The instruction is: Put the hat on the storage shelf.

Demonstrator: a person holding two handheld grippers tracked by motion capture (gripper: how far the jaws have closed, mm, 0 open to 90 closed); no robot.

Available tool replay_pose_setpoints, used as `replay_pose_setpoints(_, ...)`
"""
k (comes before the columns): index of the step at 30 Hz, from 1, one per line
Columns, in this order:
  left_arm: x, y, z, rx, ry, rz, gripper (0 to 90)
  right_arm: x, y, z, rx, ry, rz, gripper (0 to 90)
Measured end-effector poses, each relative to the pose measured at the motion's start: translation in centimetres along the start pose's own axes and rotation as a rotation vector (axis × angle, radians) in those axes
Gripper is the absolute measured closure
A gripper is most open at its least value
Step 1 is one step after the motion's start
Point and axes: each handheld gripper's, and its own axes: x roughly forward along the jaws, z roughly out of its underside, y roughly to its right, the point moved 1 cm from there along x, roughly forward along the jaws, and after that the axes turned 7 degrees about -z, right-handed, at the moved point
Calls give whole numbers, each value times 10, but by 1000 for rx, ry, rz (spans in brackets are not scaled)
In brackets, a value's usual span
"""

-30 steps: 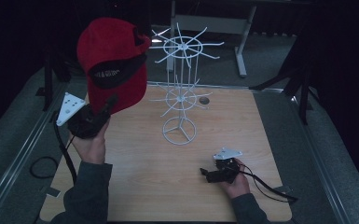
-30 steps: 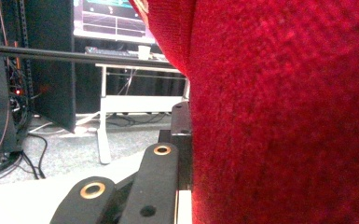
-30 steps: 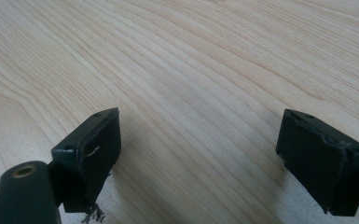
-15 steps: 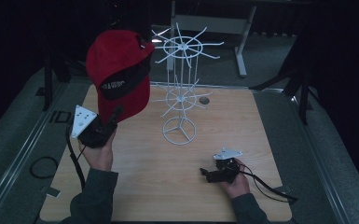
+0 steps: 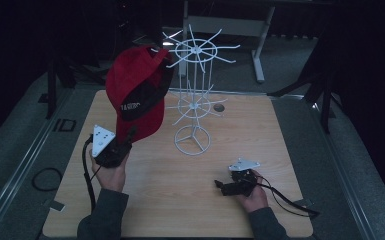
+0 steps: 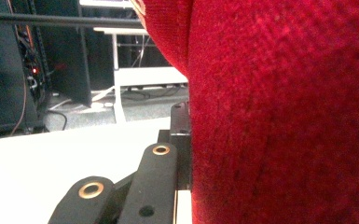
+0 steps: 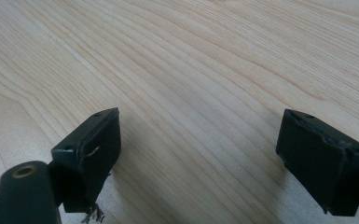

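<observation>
Since the earlier frame the left tool [image 5: 125, 141] has come down and carried the red cap [image 5: 139, 92] lower and toward the white wire rack [image 5: 194, 95]; the right tool [image 5: 221, 185] has kept its place.

High view: the left tool is clamped on the cap's lower edge, holding it upright above the tabletop [image 5: 280, 150], its crown just beside the rack's upper ring of prongs, apparently so it can be hung on 1 of them. The cap's black underside bears white lettering, too small to read. The right tool rests low on the tabletop, well apart, out of the way.

Left gripper view: red cap fabric [image 6: 284, 116] sits against the black jaw, pinched tight.

Right gripper view: the 2 jaws stand wide over bare wood [image 7: 205, 70], holding nothing.
</observation>
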Motion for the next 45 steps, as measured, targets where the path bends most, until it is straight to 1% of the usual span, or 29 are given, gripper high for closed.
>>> replay_pose_setpoints(2,2,1,4,4,-16,-1,822,0,0,0,2,0,-1,136)
replay_pose_setpoints(3,2,1,4,4,-16,-1,822,0,0,0,2,0,-1,136)
replay_pose_setpoints(4,3,3,9,16,-37,-1,820,0,0,0,0,-1,-1,136)
replay_pose_setpoints(6,5,4,14,18,-53,11,817,0,0,0,-2,0,0,136)
replay_pose_setpoints(9,5,5,17,22,-63,28,803,0,0,0,-3,0,0,136)
replay_pose_setpoints(10,6,5,17,34,-72,40,790,0,0,0,-2,-1,0,136)
replay_pose_setpoints(12,6,6,18,42,-74,60,737,0,0,0,-3,-1,0,136)
replay_pose_setpoints(14,5,6,17,34,-69,73,672,0,0,0,-4,-1,1,136)
replay_pose_setpoints(18,4,5,15,27,-70,80,565,0,0,0,-1,0,1,136)
replay_pose_setpoints(20,3,5,16,28,-67,72,523,0,0,0,-1,0,0,136)
replay_pose_setpoints(22,3,4,16,20,-69,74,477,0,0,0,-2,-2,0,136)
replay_pose_setpoints(24,2,3,17,21,-72,73,444,0,0,0,-1,-2,-1,136)
replay_pose_setpoints(25,2,1,17,17,-84,62,419,0,0,0,-1,-2,0,136)
replay_pose_setpoints(27,2,-1,18,16,-93,63,404,0,0,0,-2,-2,0,136)
replay_pose_setpoints(29,0,-3,19,18,-92,45,375,0,0,0,-2,-2,0,136)
replay_pose_setpoints(30,0,-3,19,18,-92,45,360,0,0,0,-2,-2,0,136)
replay_pose_setpoints(31,-1,-5,20,18,-91,17,334,0,0,0,0,-1,-1,136)
replay_pose_setpoints(33,-3,-8,21,15,-91,-3,298,0,0,0,0,-1,-1,136)
replay_pose_setpoints(34,-4,-10,22,11,-91,-13,287,0,0,0,-2,-1,0,136)
replay_pose_setpoints(36,-4,-11,23,10,-92,-16,268,0,0,0,-1,0,0,136)
replay_pose_setpoints(38,-5,-15,26,-5,-101,-37,249,0,0,0,-4,-2,1,136)
replay_pose_setpoints(39,-5,-15,26,-5,-101,-37,240,0,0,0,-2,-1,0,136)
replay_pose_setpoints(40,-5,-18,28,-17,-109,-35,240,0,0,0,-3,-2,0,136)
replay_pose_setpoints(43,-5,-20,30,-27,-119,-33,240,0,0,0,-6,-1,1,136)
replay_pose_setpoints(45,-6,-22,35,-47,-125,-29,240,0,0,0,-1,-3,1,136)
